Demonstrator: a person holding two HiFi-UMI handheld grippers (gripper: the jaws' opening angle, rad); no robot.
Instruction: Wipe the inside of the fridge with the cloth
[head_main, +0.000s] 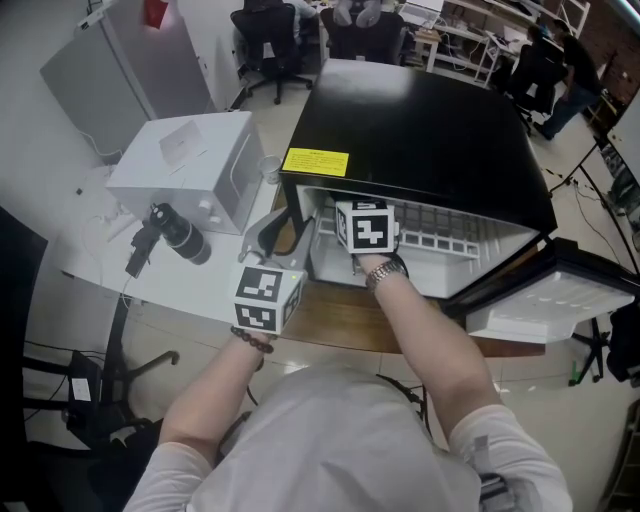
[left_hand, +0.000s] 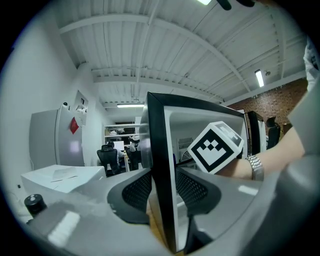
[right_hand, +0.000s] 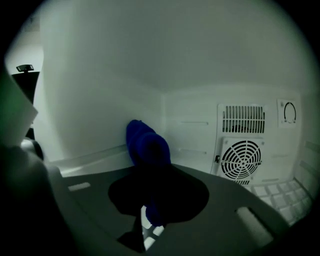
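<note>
- The black mini fridge with a white interior (head_main: 430, 130) stands on the wooden tabletop (head_main: 340, 320). Its door (head_main: 550, 300) is swung wide to the right, so the way in is already made.
- The left gripper (left_hand: 162, 192) is clenched on the black front edge of the fridge's left side wall, a mesh pad pressed against each face. I judge that it is steadying the cabinet.
- The right gripper (right_hand: 152, 197) is inside the cavity, grasping the bunched dark blue cloth (right_hand: 147, 145). The cloth sticks out ahead of the jaws.
- The cloth's free end sits low beside the white left inner wall (right_hand: 90, 100), near the corner with the back panel. Whether it actually touches the wall cannot be told.
- By my judgement the wiping is at an early or middle stage: the cloth is in the working area, but no streaks, dirt or damp patches show which surfaces are covered.
- Probably left to do are the back panel around the round fan grille (right_hand: 241, 159), the white wire shelf (head_main: 440, 225) and the right side. After that the cloth has to come out.
</note>
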